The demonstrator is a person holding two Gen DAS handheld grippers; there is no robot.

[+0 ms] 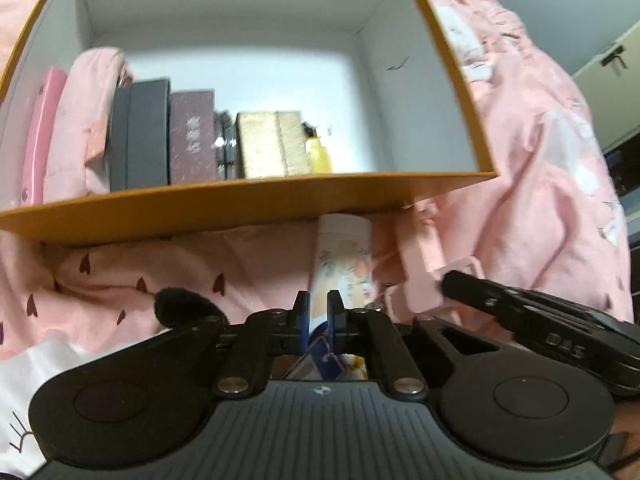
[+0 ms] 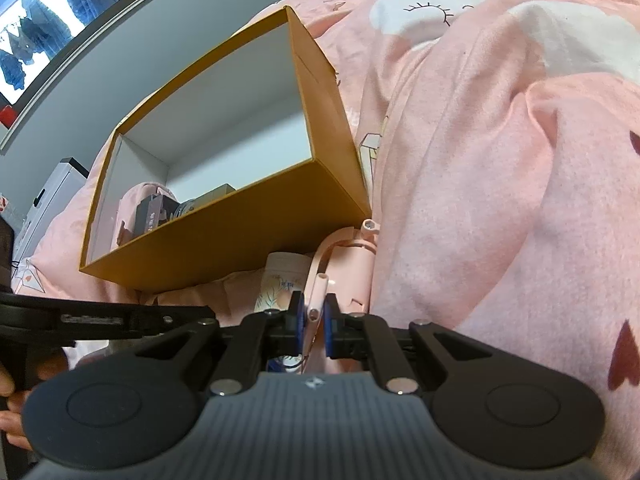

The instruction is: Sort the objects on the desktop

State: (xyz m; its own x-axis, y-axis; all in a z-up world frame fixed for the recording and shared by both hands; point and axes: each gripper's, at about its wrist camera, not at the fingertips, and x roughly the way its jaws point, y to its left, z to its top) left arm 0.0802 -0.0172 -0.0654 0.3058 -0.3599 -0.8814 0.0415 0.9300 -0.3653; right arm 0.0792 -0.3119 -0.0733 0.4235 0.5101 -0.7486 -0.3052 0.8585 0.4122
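An orange box (image 1: 240,200) (image 2: 224,236) with white inner walls stands on pink bedding. Along its left side are a pink case (image 1: 40,132), a pink pouch (image 1: 88,120), a dark grey box (image 1: 144,132), a maroon box (image 1: 192,136) and a gold box (image 1: 268,144). A white floral tube (image 1: 344,252) (image 2: 276,280) lies just in front of the box. My left gripper (image 1: 318,300) (image 2: 208,314) is shut over the tube's left half, with nothing clearly pinched. My right gripper (image 2: 314,300) (image 1: 448,280) is shut on a pink plastic folding piece (image 2: 352,264) (image 1: 420,264) beside the tube.
Rumpled pink bedding (image 1: 540,160) (image 2: 480,160) with hearts and clouds rises to the right of the box. A black fuzzy thing (image 1: 180,304) lies at my left gripper's left. A person's hand (image 2: 8,392) shows at the left edge. The right half of the box floor is bare.
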